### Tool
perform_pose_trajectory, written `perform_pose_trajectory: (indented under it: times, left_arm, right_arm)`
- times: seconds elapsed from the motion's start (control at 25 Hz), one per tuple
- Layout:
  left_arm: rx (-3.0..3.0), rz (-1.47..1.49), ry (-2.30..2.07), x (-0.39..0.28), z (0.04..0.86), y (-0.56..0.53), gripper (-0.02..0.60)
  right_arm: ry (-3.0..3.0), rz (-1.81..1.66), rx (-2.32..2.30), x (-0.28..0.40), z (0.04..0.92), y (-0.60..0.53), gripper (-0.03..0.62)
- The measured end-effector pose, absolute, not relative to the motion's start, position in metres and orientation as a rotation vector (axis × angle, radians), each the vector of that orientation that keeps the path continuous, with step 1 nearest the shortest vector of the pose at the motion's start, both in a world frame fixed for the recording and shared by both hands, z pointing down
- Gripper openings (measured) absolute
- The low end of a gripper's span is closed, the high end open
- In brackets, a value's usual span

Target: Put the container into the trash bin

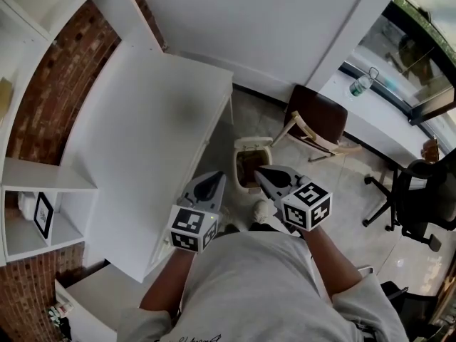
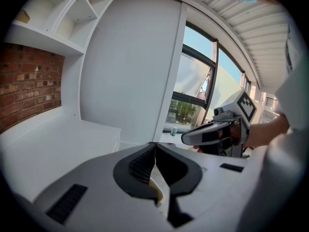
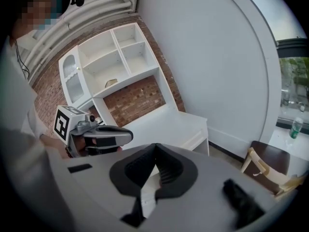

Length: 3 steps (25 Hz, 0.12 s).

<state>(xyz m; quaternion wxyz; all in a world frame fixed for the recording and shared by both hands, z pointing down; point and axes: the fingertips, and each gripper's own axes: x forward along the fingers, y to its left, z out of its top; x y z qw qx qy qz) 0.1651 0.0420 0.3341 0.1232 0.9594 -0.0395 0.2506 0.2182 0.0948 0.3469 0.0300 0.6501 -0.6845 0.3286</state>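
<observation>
Head view: the person stands at the corner of a white tabletop (image 1: pixel 142 120) with both grippers held out side by side above the floor. The left gripper (image 1: pixel 216 179) hangs by the tabletop's edge. The right gripper (image 1: pixel 259 170) points at the bin (image 1: pixel 254 142), with its tip over the bin's near rim. The bin stands on the floor between the tabletop and a brown chair (image 1: pixel 317 116). Its inside looks dark brown, and I cannot tell from here whether the container lies in it. A bottle (image 1: pixel 361 84) stands on the white sill by the window, and a black office chair (image 1: pixel 413 191) is at the right. White shelves (image 1: pixel 50 184) run along the brick wall (image 1: pixel 50 98) on the left.

Left gripper view: the fingers (image 2: pixel 140 166) are clenched, their tips meeting with nothing between them. Beyond them lie the bare tabletop, the brick wall and the window. The right gripper reaches in from the right, held in a hand (image 2: pixel 260 132).

Right gripper view: the fingers (image 3: pixel 170 170) are clenched too, tip against tip, and grasp nothing. The left gripper shows at the left, near but not touching. Behind it are the shelves and the tabletop. The chair is at the lower right, and the bottle is at the far right edge. This view shows neither the bin nor the container.
</observation>
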Motion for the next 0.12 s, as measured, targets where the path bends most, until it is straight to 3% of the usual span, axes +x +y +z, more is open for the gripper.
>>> perform_pose_trajectory:
  times: [0.12]
  left_arm:
    - [2.79,0.724,-0.138,0.159,0.3317,0.0407,0.017]
  right_arm:
    - [-2.099,1.024,2.018,0.2103,0.347,0.0999,0.026]
